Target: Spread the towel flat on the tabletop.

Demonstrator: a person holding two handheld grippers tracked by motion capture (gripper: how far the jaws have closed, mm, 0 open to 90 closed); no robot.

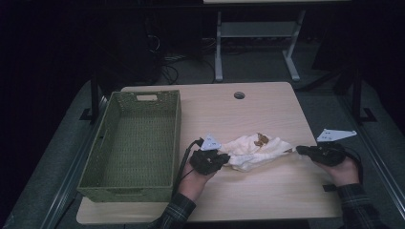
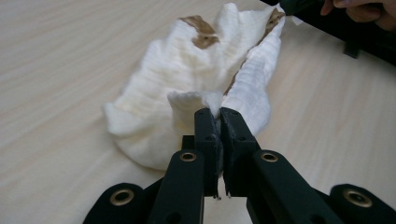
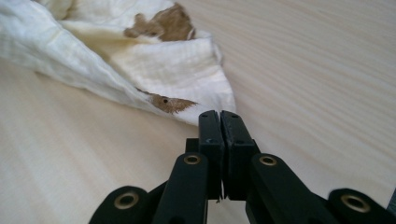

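left tool [image 2: 214, 113] pinching cream cloth [image 1: 253, 150] edge | right tool [image 3: 219, 115] clamped on its far corner | cloth mid-table [image 1: 267, 105], right of green basket [image 1: 138, 143] | risk: thin bites, corner slips if pulled taut

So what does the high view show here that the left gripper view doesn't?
High view alone: the green woven basket standing left of the cloth, the round hole in the tabletop, and the grey three-cornered plates on the grippers. Left gripper view alone: the left gripper shut on a bunched corner of the white ribbed cloth with brown patches, seen close up. Both share the cloth lying on the pale wooden table, with the right gripper at its far end.
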